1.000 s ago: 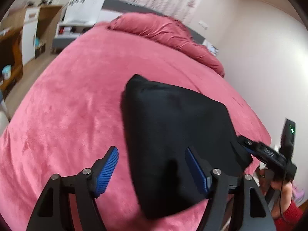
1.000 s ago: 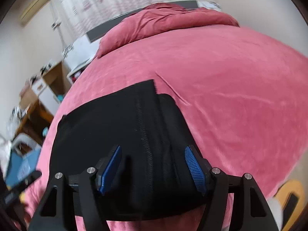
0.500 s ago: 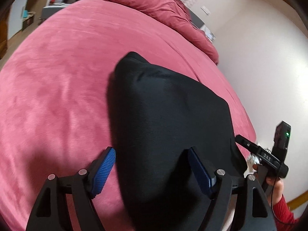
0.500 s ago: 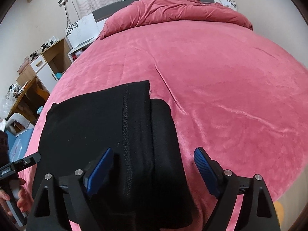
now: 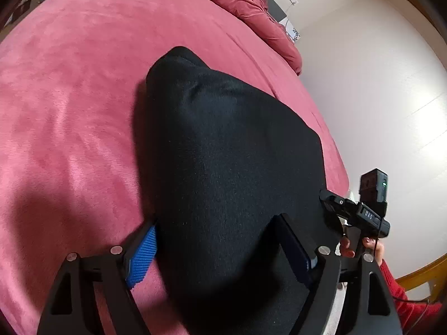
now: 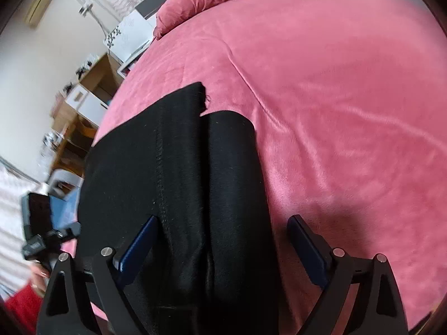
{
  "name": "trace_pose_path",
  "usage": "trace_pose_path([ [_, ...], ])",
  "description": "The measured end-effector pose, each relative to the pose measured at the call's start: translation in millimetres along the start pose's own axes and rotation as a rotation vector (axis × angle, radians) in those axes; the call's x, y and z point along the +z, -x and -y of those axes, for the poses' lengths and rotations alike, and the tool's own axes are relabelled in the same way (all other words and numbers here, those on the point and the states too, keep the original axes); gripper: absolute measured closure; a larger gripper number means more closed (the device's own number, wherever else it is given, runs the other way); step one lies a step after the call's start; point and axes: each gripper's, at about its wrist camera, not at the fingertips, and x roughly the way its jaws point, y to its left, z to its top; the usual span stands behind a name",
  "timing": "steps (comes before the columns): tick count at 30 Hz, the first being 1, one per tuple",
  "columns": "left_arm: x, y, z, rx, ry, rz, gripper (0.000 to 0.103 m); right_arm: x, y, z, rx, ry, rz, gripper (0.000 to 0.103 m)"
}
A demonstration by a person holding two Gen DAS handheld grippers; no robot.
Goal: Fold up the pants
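Observation:
Black pants (image 5: 223,153) lie folded into a thick stack on the pink bedspread (image 5: 69,97). My left gripper (image 5: 220,251) is open, its blue-padded fingers (image 5: 141,254) straddling the stack's left end low at the near edge. In the right wrist view the pants (image 6: 173,173) show a stitched seam and a folded layer beside it. My right gripper (image 6: 223,248) is open, straddling the right end of the stack, one finger on the cloth, the other over the bedspread (image 6: 335,111). The right gripper also shows in the left wrist view (image 5: 360,212), held by a hand.
A bunched pink duvet (image 5: 251,8) lies at the head of the bed. A white wall (image 5: 377,97) stands right of the bed. Wooden shelves and a white cabinet (image 6: 83,97) stand left of the bed. The left gripper's body (image 6: 42,231) shows at the left.
Both grippers have moved closer and lower onto the ends of the folded pants. Both stay open. The pants have not visibly shifted.

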Motion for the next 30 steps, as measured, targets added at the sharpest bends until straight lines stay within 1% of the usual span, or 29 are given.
trace_pose_path([
  [3,3,-4,0,-0.025,-0.004,-0.02,0.019,1,-6,10,0.074,-0.038,-0.029,0.007],
  [7,10,-10,-5,-0.064,0.004,-0.056,0.018,6,-9,19,0.141,-0.04,-0.063,0.007],
  [9,10,-13,-2,-0.065,-0.019,-0.064,0.015,9,-12,20,0.161,-0.023,-0.084,0.007],
  [10,2,-15,-2,-0.061,-0.036,-0.066,0.012,10,-12,20,0.17,-0.018,-0.085,0.007],
  [12,-1,-19,5,-0.048,-0.081,-0.066,0.008,12,-14,19,0.205,-0.017,-0.082,0.007],
  [14,-5,-23,10,-0.032,-0.114,-0.062,0.006,15,-20,13,0.218,-0.015,-0.075,0.008],
  [15,-8,-24,13,-0.024,-0.123,-0.059,0.006,16,-22,9,0.226,-0.012,-0.071,0.011],
  [16,-11,-24,14,-0.02,-0.127,-0.055,0.006,16,-26,5,0.225,-0.011,-0.074,0.011],
  [18,-13,-24,16,-0.014,-0.129,-0.048,0.006,12,-32,-5,0.19,0.007,-0.064,0.011],
  [20,-16,-23,16,-0.005,-0.131,-0.036,0.007,10,-34,-11,0.158,0.037,-0.047,0.014],
  [21,-18,-22,17,0.007,-0.135,-0.03,0.008,8,-33,-12,0.146,0.047,-0.041,0.018],
  [22,-20,-22,19,0.03,-0.146,-0.027,0.013,7,-31,-12,0.137,0.053,-0.034,0.024],
  [23,-21,-23,22,0.043,-0.157,-0.022,0.019,6,-28,-12,0.135,0.057,-0.026,0.027],
  [25,-25,-20,31,0.059,-0.18,-0.009,0.029,3,-22,-11,0.139,0.058,-0.014,0.038],
  [26,-27,-18,38,0.084,-0.203,0.003,0.035,2,-19,-14,0.135,0.062,-0.006,0.04],
  [27,-28,-16,43,0.1,-0.221,0.01,0.037,2,-16,-15,0.126,0.069,0.0,0.042],
  [29,-30,-11,56,0.132,-0.266,0.036,0.049,0,-12,-19,0.099,0.085,0.016,0.044],
  [30,-30,-7,62,0.141,-0.286,0.05,0.052,0,-11,-23,0.091,0.085,0.03,0.046],
])
